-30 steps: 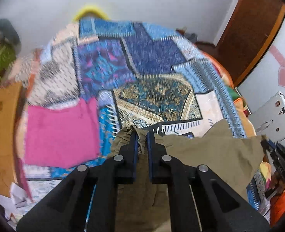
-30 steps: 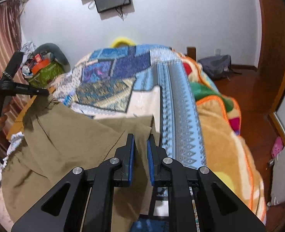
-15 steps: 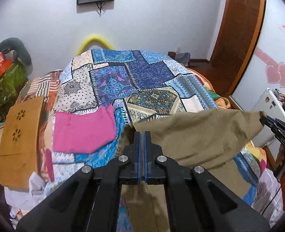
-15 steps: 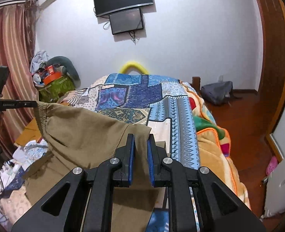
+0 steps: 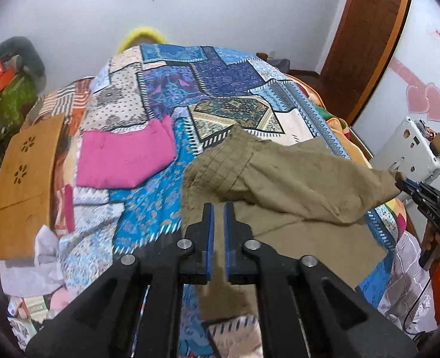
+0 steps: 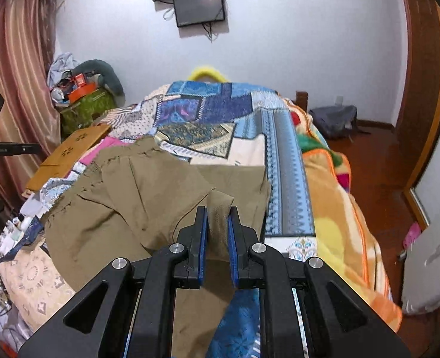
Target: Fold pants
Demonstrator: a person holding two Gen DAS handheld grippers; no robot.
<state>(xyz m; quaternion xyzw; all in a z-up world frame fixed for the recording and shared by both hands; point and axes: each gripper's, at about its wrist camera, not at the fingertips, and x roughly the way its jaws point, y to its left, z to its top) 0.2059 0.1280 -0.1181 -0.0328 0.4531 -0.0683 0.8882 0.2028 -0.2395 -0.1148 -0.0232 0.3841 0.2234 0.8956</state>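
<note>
Patchwork bedspread point(image 5: 225, 80), olive pants point(image 5: 294, 179) rumpled, left gripper point(image 5: 217, 208) narrowly parted, right gripper point(image 6: 217, 211) pinching hem.

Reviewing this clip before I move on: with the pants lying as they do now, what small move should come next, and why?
Probably lower the right gripper and open it to lay its corner down. It is shut on a bunched fold of the olive pants, held off the bedspread, while the left gripper is open with nothing between its fingers and the waistband lies on the bed.

Left gripper lets go of the pants

The left gripper point(image 5: 217, 208) now has parted, empty jaws; the olive pants point(image 5: 294, 179), earlier stretched aloft, lie dropped on the bed point(image 5: 148, 208).
</note>
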